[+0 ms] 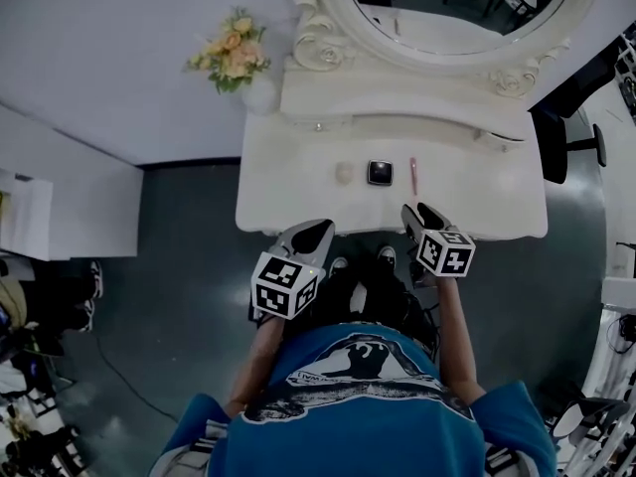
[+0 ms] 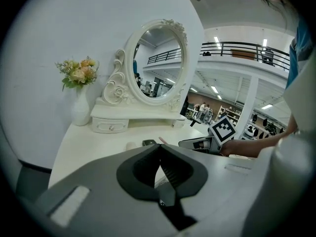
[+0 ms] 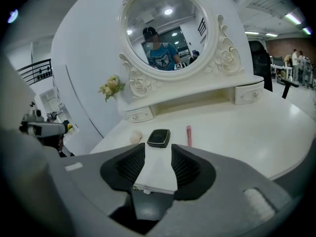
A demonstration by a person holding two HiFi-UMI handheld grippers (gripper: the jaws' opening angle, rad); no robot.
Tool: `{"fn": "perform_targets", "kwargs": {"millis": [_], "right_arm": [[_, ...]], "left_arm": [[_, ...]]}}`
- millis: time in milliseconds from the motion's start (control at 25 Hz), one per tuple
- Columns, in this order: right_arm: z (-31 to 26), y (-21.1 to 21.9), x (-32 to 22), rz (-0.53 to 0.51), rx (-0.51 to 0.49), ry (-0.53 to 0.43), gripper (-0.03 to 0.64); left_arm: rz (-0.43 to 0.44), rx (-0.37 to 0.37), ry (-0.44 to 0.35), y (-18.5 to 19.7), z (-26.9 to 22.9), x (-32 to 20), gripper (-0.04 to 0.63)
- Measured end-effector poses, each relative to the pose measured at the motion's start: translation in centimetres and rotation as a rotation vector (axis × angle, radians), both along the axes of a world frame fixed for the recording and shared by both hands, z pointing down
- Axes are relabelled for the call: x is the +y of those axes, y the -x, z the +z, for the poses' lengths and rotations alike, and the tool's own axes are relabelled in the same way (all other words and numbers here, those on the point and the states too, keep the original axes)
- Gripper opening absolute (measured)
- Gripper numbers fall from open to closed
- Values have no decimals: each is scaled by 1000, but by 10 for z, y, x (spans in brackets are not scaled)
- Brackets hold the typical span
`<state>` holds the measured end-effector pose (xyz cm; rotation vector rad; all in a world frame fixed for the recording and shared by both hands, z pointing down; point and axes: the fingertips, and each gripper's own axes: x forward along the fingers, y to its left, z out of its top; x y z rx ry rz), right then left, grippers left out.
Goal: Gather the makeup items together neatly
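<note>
White dressing table bearing three makeup items in one row: one beige puff, one black compact, one pink stick.
The items lie apart near the table's middle, back from its front edge, with bare top on both sides. Two grippers sit at the front edge: the left gripper has its jaws pressed together and empty, while the right gripper has them spread around nothing, near the pink stick.
</note>
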<state>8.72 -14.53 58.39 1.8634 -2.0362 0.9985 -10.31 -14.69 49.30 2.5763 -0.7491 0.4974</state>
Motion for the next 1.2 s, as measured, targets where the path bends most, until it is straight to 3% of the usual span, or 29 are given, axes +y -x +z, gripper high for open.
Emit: {"fn": "perform_targets", "kwargs": {"millis": [200, 600, 960, 1200], "right_arm": [[-22, 11, 19, -41, -1, -46, 169], [-53, -1, 71, 19, -14, -126, 124], [-64, -34, 155, 81, 29, -176, 56], [-74, -41, 206, 118, 6, -223, 3]], "left_arm": [[37, 1, 9, -13, 6, 9, 12], [108, -6, -12, -56, 0, 31, 11], [207, -27, -27, -100, -2, 117, 12], [211, -46, -35, -99, -2, 169, 12]]}}
